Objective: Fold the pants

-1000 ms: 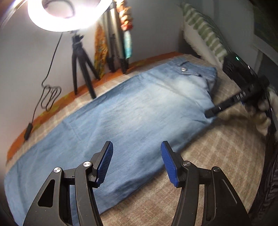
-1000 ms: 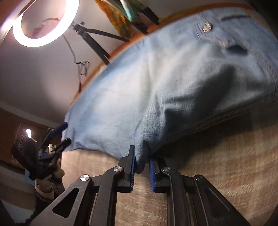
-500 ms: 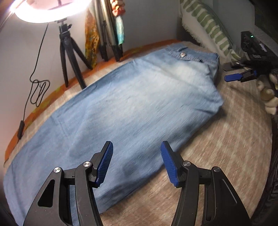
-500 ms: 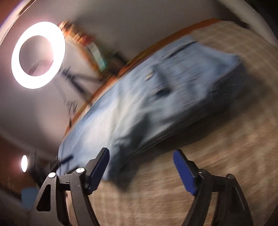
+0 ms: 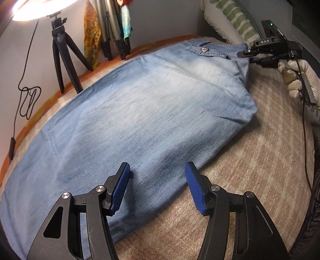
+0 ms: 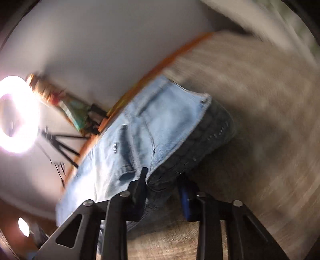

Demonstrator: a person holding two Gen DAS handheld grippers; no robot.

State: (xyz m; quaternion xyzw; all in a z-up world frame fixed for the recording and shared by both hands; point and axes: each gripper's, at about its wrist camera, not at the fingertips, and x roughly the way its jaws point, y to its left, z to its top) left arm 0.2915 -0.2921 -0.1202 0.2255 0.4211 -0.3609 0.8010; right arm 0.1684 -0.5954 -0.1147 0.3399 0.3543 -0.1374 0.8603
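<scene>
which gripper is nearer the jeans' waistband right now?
Right. The right gripper is at the waistband, denim between its jaws, which have just been closing. The left gripper hovers open over the leg near the jeans' lower edge.

A bed [image 5: 260, 170] covered in a beige plaid blanket [image 5: 250, 190] fills the lower part of the left wrist view, with an orange strip [image 5: 66, 90] of bedding along its far edge against a pale grey wall [image 5: 160, 20]. A lit ring light [image 5: 30, 10] glows at the upper left on a black tripod [image 5: 60, 56], its cable [image 5: 24, 96] looping down the wall. Folded stands draped with bright cloth [image 5: 92, 36] lean at the wall. A green-striped pillow [image 5: 234, 20] lies at the far right corner.
</scene>
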